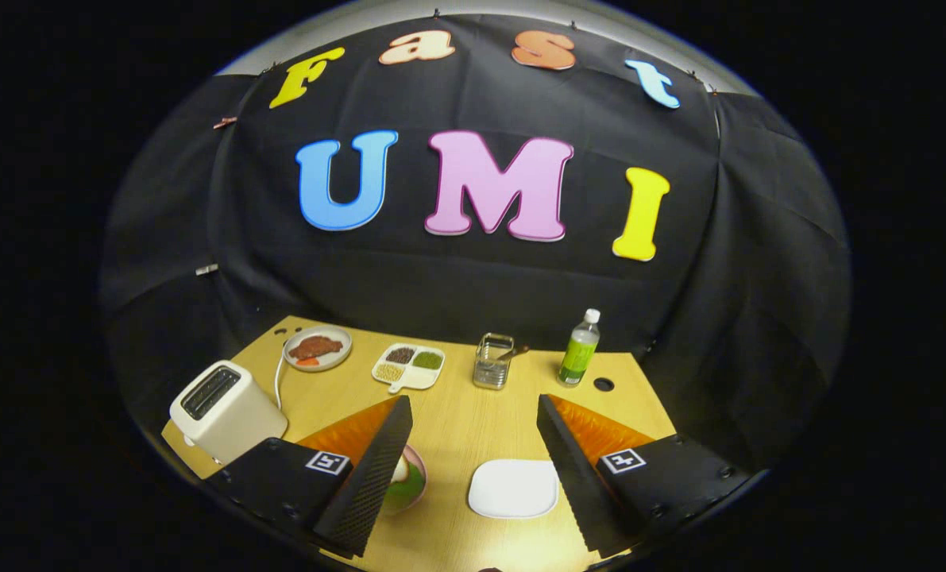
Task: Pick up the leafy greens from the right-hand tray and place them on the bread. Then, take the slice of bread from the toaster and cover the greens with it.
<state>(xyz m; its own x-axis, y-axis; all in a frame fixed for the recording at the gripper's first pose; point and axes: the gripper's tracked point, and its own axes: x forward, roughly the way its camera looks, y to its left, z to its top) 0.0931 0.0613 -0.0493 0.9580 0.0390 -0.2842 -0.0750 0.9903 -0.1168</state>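
Gripper view. Fingers (369, 469) of the gripper (473, 401) stand spread wide apart with nothing between the pads, raised above the near part of the table (457, 413).

Between and just below the fingers lies one white tray (512, 488), its surface bare. Left of it, partly hidden by the left finger, is one pink-rimmed dish (409, 481) holding the leafy greens (406, 486), with a pale piece at their far edge. Whether that piece is bread cannot be told.

One toaster (226, 409) stands beyond the left finger. Its slots look dark, so no slice can be confirmed in it.

Step in hand (judgement): the scene fits two stages, either greens waiting in a dish to be lifted, or greens laid on bread and awaiting their cover. Any next move calls for lowering the spread fingers squarely over a soft, thin item and closing gently.

Along the far edge of the table:
- one plate of meat (318, 348)
- one divided tray (409, 367) with four compartments
- one metal holder (494, 361)
- one green bottle (580, 349)
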